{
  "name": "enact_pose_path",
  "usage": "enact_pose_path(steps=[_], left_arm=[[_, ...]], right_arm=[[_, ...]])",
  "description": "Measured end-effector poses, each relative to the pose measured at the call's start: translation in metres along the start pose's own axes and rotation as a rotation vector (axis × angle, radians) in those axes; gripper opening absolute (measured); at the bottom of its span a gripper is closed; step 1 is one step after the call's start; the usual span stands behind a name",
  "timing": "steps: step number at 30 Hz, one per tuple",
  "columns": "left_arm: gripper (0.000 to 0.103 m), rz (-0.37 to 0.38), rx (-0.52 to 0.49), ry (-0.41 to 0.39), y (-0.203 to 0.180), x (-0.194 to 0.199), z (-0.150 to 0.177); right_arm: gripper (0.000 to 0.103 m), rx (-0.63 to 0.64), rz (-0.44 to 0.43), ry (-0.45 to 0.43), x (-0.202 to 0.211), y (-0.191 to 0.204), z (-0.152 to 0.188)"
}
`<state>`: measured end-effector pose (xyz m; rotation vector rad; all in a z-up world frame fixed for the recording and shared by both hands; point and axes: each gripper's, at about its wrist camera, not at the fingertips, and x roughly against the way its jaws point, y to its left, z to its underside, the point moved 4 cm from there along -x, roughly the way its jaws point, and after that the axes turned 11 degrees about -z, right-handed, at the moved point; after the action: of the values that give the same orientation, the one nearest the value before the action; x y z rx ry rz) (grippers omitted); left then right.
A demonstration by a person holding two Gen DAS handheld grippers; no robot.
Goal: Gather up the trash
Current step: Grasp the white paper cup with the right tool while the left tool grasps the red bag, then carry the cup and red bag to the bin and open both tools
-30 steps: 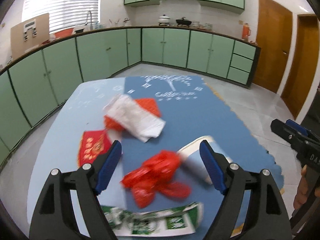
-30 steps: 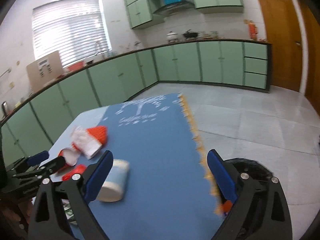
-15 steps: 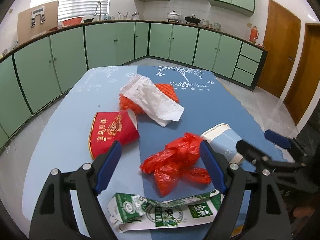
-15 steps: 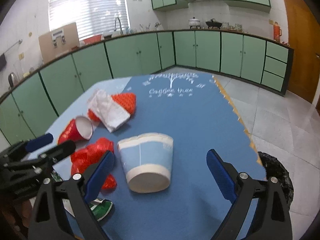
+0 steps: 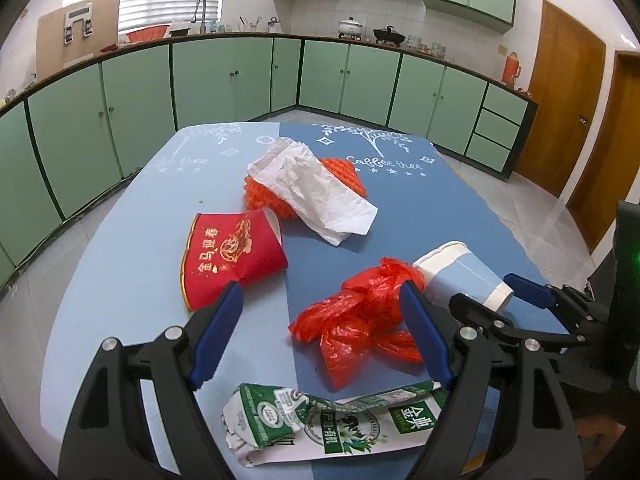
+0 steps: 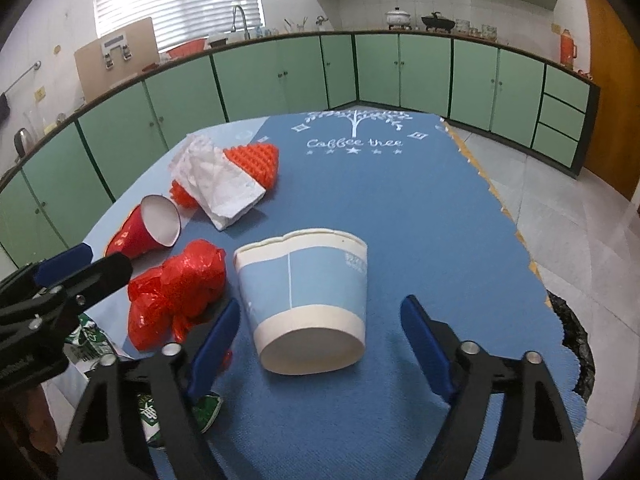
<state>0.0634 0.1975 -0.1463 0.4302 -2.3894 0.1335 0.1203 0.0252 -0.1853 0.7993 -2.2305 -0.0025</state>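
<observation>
The table [image 6: 420, 208] carried a blue cloth with white "Coffee tree" lettering, and the trash lay spread across its near half.

The left gripper [image 5: 320, 324] stood wide open over the table and held nothing. A crumpled red bag [image 5: 360, 320] lay between its blue pads; the right pad overlapped the bag's edge in the view, and contact could not be confirmed. A flattened green carton [image 5: 332, 416] lay just below the gripper. A red cup [image 5: 228, 256] lay on its side by the left pad. Beyond it, a white tissue [image 5: 316, 188] was draped over an orange sponge [image 5: 344, 176].

The right gripper [image 6: 320, 336] was open, its jaws having just been closing. A blue cup [image 6: 308, 292] lay on its side between the pads, base toward the camera. A gap showed on the right side; the left pad stood just beside the cup wall, and touch could not be told. No grip was established. The blue cup lay just beside the red bag. At the table's right edge a dark bin [image 6: 572, 344] showed on the floor.
</observation>
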Motion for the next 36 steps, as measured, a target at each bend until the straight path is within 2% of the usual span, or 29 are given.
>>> enact_pose_path(steps=[2,8,16,18,23,27,33,36], left_arm=[[0.078,0.002,-0.004,0.004,-0.002,-0.001,0.001],[0.078,0.024,-0.012,0.018,-0.009,-0.004,0.003],[0.077,0.052,-0.063,0.041,-0.032,-0.015,0.005],[0.068,0.049,-0.076,0.057,-0.037,-0.021,0.005],[0.064,0.053,-0.085,0.074,-0.045,-0.032,0.002],[0.049,0.064,-0.089,0.094,-0.051,-0.039,0.002],[0.034,0.06,-0.076,0.077,-0.051,-0.036,0.0],[0.031,0.069,-0.065,0.049,-0.051,-0.029,-0.005]], right_arm=[[0.063,-0.003,-0.018,0.006,-0.001,0.0,0.0],[0.058,0.009,-0.032,0.003,0.001,0.001,-0.001],[0.057,-0.05,0.017,-0.059,0.022,-0.023,-0.014],[0.057,-0.063,0.024,-0.068,0.026,-0.028,-0.016],[0.057,-0.073,0.029,-0.072,0.028,-0.035,-0.018],[0.057,-0.071,0.029,-0.072,0.027,-0.035,-0.019],[0.057,-0.073,0.029,-0.085,0.031,-0.037,-0.022],[0.057,-0.079,0.027,-0.094,0.034,-0.038,-0.024]])
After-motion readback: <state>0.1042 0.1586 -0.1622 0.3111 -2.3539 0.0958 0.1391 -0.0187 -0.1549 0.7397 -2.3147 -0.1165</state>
